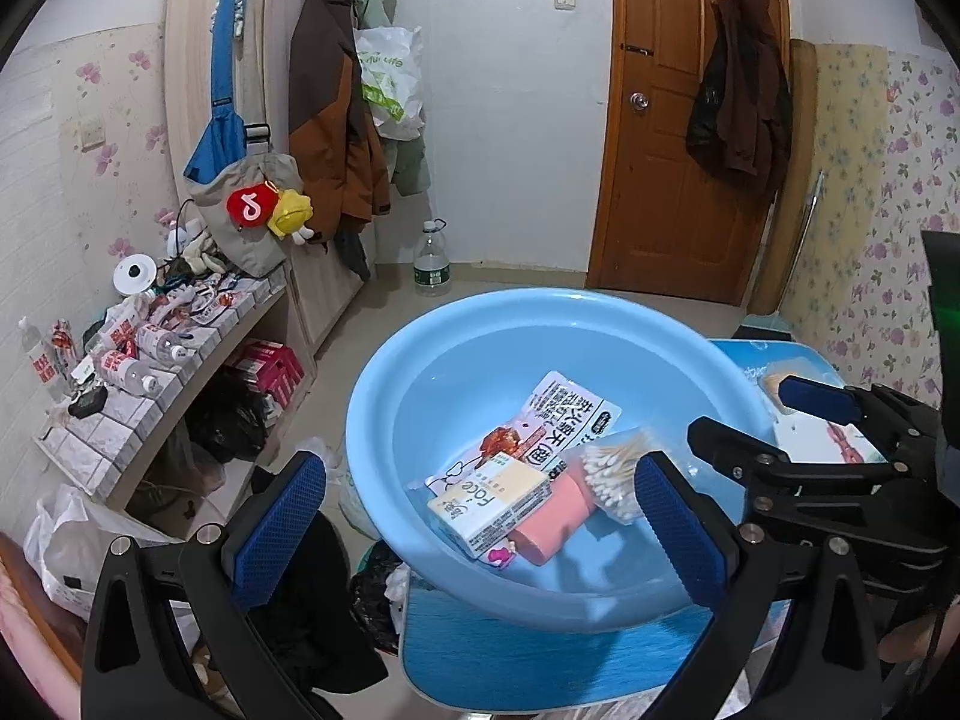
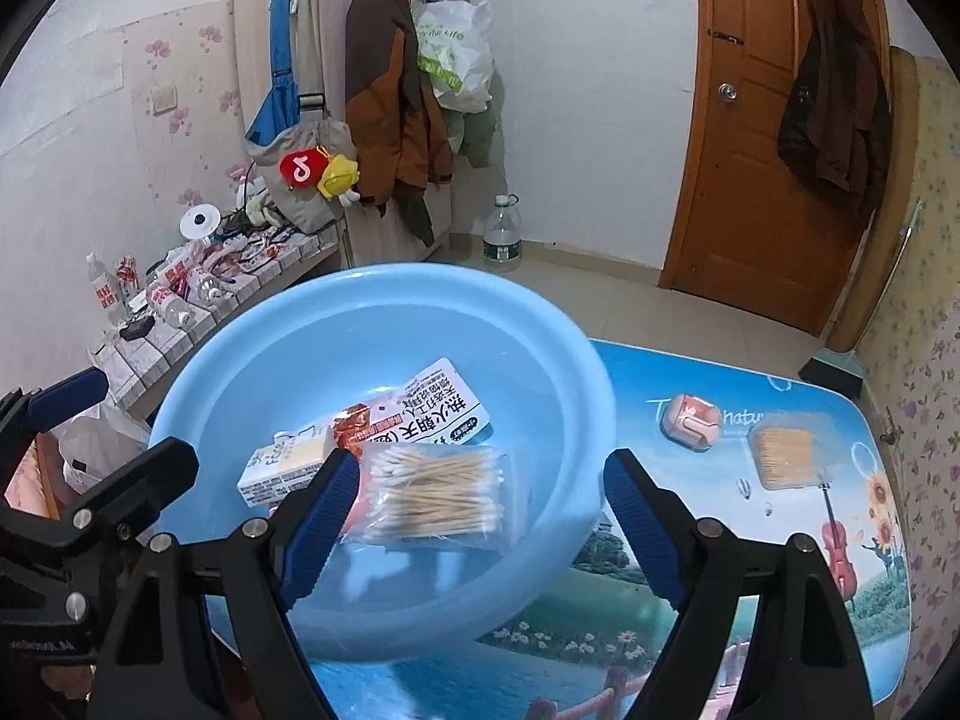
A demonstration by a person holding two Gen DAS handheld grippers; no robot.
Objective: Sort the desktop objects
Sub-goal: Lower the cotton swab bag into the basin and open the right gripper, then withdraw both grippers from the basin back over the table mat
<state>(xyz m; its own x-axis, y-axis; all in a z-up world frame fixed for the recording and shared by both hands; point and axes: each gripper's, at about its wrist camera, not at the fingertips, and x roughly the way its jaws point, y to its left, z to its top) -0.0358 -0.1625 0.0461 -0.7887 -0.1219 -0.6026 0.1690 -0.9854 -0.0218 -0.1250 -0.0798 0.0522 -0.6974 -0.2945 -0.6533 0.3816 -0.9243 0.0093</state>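
Left tongs (image 1: pixel 480 516) stand wide apart, nothing between the pads, held over the near rim of the basin (image 1: pixel 420 360). Right tongs (image 2: pixel 474 516) also gape wide and hold nothing; one blue pad (image 2: pixel 318 516) sits just in front of the swab pack (image 2: pixel 432 495), though contact cannot be confirmed.

The basin, light blue, rests on the near left part of the worktop (image 2: pixel 750 600) and overhangs its edge. Inside it: the swab pack, lying flat in clear wrap; a pink bar (image 1: pixel 552 516) partly under the pack; a white carton (image 1: pixel 489 507) marked "Face", touching the bar; and beneath these a flat sachet (image 1: pixel 558 420) with printed characters.

Outside the basin, on the printed worktop cover, a pink case (image 2: pixel 690 420) lies to the right of the basin. Just beyond it to the right lies a second pack of sticks (image 2: pixel 783 459). The two are near each other but apart.

Farther off, a water bottle (image 2: pixel 503 234) stands on the floor by the wall. A shelf (image 1: pixel 150 360) on the left carries bottles and packets. Coats hang on the wall, and one on the brown door (image 2: pixel 774 138).
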